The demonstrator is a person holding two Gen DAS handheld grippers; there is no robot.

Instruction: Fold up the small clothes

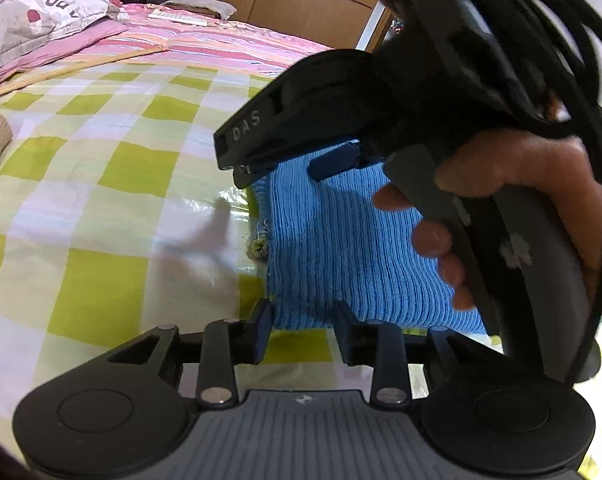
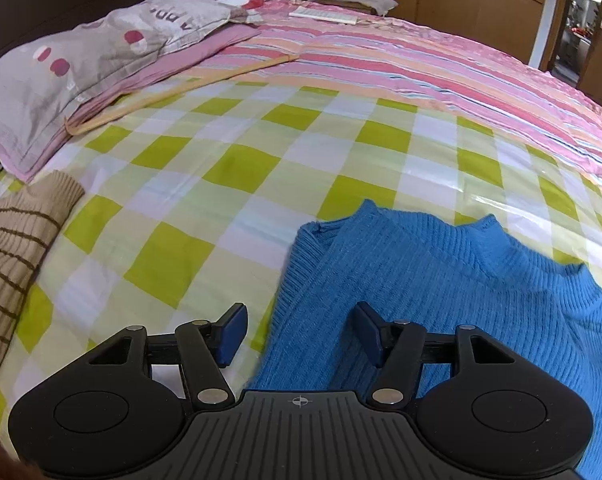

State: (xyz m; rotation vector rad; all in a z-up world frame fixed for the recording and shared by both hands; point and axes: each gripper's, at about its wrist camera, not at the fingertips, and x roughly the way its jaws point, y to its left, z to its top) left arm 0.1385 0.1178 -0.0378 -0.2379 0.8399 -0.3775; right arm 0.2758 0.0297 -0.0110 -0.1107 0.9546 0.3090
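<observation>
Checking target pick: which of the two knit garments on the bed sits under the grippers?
The plain blue sweater, under the right gripper. The beige brown-striped knit lies apart at the left edge.

On my right hand-held gripper (image 1: 325,168), the black body reads "DAS" in pale letters. The grey printed pillow (image 2: 101,52) carries upside-down letters, roughly "App"; I can't read more.

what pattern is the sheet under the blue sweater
Green, pale and white checks on the sheet; clearest in the right wrist view.
</observation>
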